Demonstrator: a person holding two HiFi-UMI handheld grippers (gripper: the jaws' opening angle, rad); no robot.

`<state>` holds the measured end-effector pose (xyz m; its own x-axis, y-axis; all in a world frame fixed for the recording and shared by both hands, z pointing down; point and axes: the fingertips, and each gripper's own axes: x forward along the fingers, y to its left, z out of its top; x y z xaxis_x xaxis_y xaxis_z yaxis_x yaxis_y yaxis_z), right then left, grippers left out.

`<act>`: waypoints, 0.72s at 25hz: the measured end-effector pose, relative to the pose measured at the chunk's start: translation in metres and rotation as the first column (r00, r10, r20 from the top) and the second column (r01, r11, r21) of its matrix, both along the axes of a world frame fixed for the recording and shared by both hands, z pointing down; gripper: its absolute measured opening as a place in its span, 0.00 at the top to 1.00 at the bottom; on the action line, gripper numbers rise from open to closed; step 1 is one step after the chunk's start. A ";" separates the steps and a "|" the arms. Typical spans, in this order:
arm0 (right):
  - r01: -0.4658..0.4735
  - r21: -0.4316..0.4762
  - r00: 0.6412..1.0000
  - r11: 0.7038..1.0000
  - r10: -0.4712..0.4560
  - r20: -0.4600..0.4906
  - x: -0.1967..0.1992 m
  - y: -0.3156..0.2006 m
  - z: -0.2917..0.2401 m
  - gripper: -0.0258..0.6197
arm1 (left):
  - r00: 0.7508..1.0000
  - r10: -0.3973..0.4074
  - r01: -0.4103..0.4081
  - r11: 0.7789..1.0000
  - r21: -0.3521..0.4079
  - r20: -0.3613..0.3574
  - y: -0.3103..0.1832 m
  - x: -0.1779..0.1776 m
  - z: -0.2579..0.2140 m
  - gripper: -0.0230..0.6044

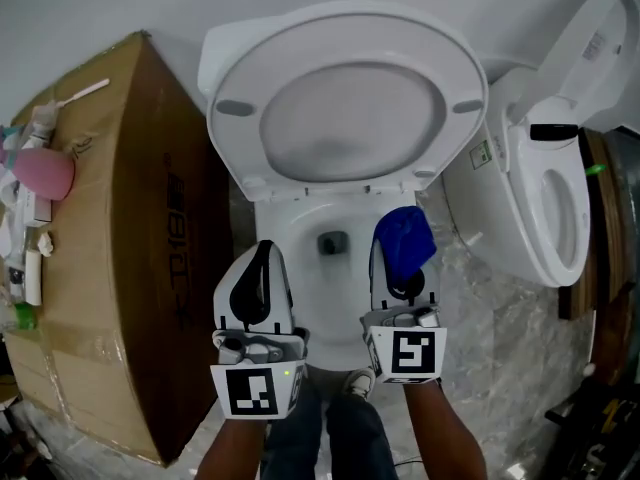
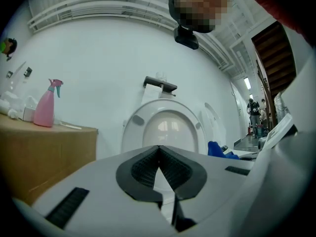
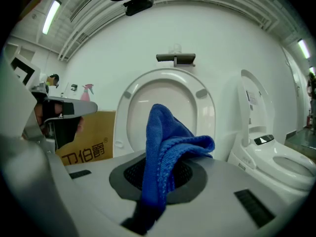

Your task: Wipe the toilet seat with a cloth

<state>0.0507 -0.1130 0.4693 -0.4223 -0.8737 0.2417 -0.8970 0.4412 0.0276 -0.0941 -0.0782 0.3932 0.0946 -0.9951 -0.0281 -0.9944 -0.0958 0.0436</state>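
Observation:
A white toilet stands before me with its seat [image 1: 346, 118] tipped up against the lid, the ring's underside and its bumpers facing me. Below it lies the open bowl [image 1: 331, 243]. My right gripper [image 1: 404, 271] is shut on a blue cloth [image 1: 405, 236] and hovers over the bowl's right rim. In the right gripper view the cloth [image 3: 165, 142] bunches up out of that gripper [image 3: 159, 177], in front of the raised seat [image 3: 170, 107]. My left gripper [image 1: 260, 268] hovers over the bowl's left rim. Its jaws meet with nothing between them, as the left gripper view shows at the left gripper [image 2: 159, 156].
A large cardboard box [image 1: 140, 248] stands close on the left and carries a pink spray bottle [image 1: 42, 173] and small items. A second toilet [image 1: 545, 193] with its lid up stands close on the right. The person's legs and shoe [image 1: 357, 380] are just below the bowl.

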 end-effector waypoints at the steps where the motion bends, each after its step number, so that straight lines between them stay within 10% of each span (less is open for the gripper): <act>1: 0.000 -0.011 1.000 1.000 0.000 -0.005 -0.001 -0.002 0.011 0.87 | 1.000 0.002 -0.002 1.000 0.004 -0.002 -0.002 0.000 0.007 0.94; 18: -0.184 -0.189 0.983 0.965 0.184 -0.017 0.002 -0.090 0.139 0.87 | 1.000 0.000 0.000 1.000 -0.013 -0.026 -0.039 -0.016 0.052 0.94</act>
